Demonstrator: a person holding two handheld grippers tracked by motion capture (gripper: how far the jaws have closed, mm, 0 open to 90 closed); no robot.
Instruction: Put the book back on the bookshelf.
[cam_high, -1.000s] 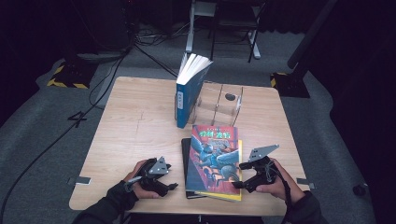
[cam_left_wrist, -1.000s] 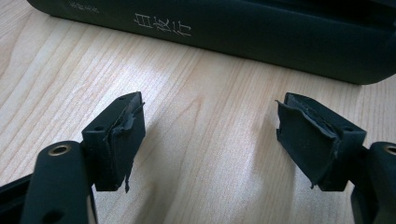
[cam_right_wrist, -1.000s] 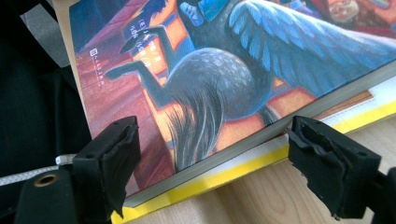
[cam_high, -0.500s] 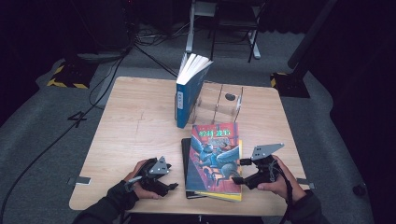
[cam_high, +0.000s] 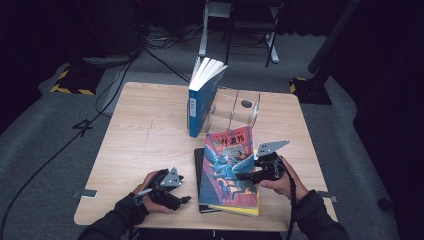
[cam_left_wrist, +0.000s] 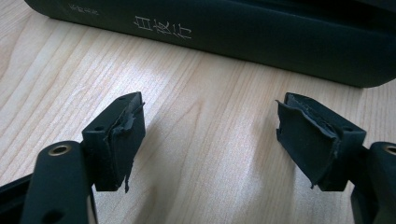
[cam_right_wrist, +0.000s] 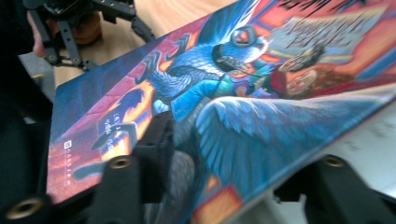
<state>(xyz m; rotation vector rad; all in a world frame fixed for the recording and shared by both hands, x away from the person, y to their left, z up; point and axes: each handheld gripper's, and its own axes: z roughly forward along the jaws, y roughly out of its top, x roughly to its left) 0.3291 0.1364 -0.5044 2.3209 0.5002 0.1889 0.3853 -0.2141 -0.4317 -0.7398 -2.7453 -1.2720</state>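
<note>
A colourful paperback (cam_high: 227, 170) lies on top of a black book (cam_high: 198, 167) near the table's front edge. My right gripper (cam_high: 241, 175) has come in from the right onto its fore-edge. Its jaws have just been closing with the book between them. In the right gripper view one jaw rests on the painted cover (cam_right_wrist: 243, 93) and the other sits under the edge, the right gripper (cam_right_wrist: 233, 158) clamped on it. My left gripper (cam_high: 184, 189) rests open on the wood left of the stack, facing the black book's spine (cam_left_wrist: 233, 32). Nothing lies between the left gripper (cam_left_wrist: 210, 126) jaws.
A blue hardback (cam_high: 197, 107) stands upright and slightly fanned at the table's back middle, against a clear acrylic stand (cam_high: 235, 107). Bare wood (cam_high: 145, 135) spreads across the left half. Dark floor, cables and stand legs surround the table. The other hand's gripper (cam_right_wrist: 84, 23) appears beyond the cover.
My right gripper slid left onto the paperback's right edge and its jaws narrowed around it. The left hand and gripper stayed put.
</note>
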